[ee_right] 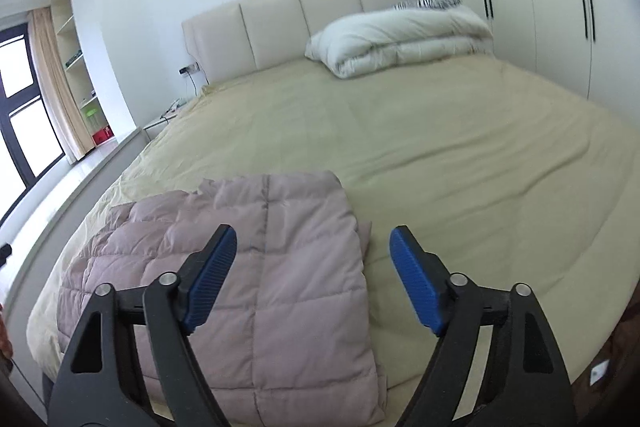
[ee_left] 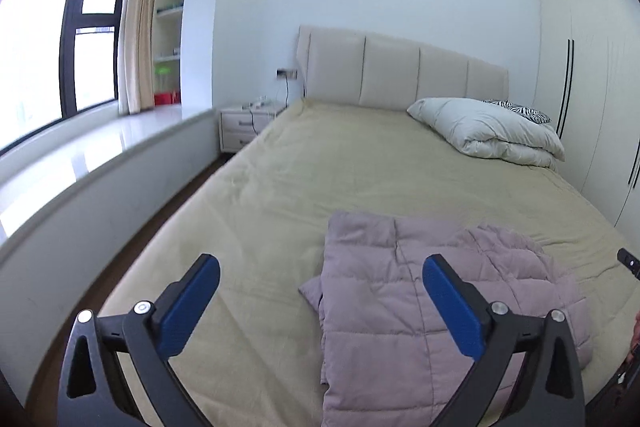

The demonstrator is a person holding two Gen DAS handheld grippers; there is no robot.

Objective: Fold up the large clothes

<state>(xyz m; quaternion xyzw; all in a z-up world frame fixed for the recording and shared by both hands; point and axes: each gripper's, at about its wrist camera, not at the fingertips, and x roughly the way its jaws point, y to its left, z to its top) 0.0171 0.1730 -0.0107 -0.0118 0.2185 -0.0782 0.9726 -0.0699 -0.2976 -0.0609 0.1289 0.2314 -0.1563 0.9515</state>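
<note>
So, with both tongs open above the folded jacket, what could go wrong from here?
1. The mauve quilted puffer jacket lies near the foot edge of the beige-covered bed; a nudge could slide it off.
2. Its puffy layers look loose, with one corner sticking out, so the fold may spring open.
3. Both the left tongs and the right tongs are open and hold nothing; regrasping could catch only the top layer.

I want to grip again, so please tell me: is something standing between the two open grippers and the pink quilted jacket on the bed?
Nothing visible. The pink quilted jacket lies alone below the left gripper and right gripper.
</note>
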